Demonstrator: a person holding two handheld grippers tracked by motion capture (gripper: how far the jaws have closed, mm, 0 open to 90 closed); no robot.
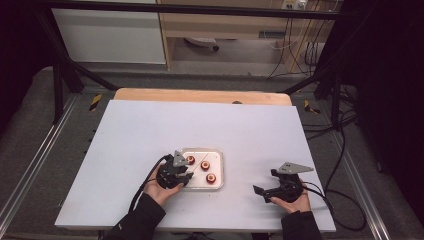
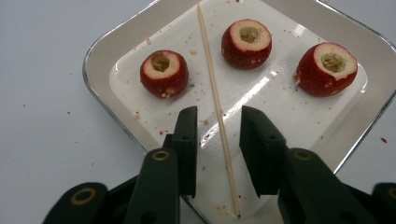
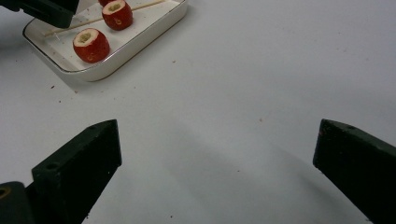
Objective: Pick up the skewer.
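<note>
Left gripper (image 2: 217,128): nearest the lens in the left gripper view; its jaws are narrowed to a small gap, one on each side of the wooden skewer (image 2: 215,105), and gaps show between the pads and the stick, so nothing is gripped yet.
Skewer: lies flat in the white tray (image 2: 116,100), running from its near edge up between the fruits; unloaded, no fruit on it.
Cored red fruits: three, all loose in the tray, cut side up — one left of the skewer (image 2: 164,73), one just right of it (image 2: 246,43), one farther right (image 2: 326,69).
Right gripper (image 1: 274,184): rests on the worktop (image 1: 150,125) well apart from the tray, jaws spread wide over bare surface, holding nothing.
Done so far: by my reading, the left jaws are placed around the stick, no more.
Left to do: pinch and lift the skewer, then presumably thread the three fruits; none of that has begun.
Progress: early, judging from the loose fruits and bare stick.
</note>
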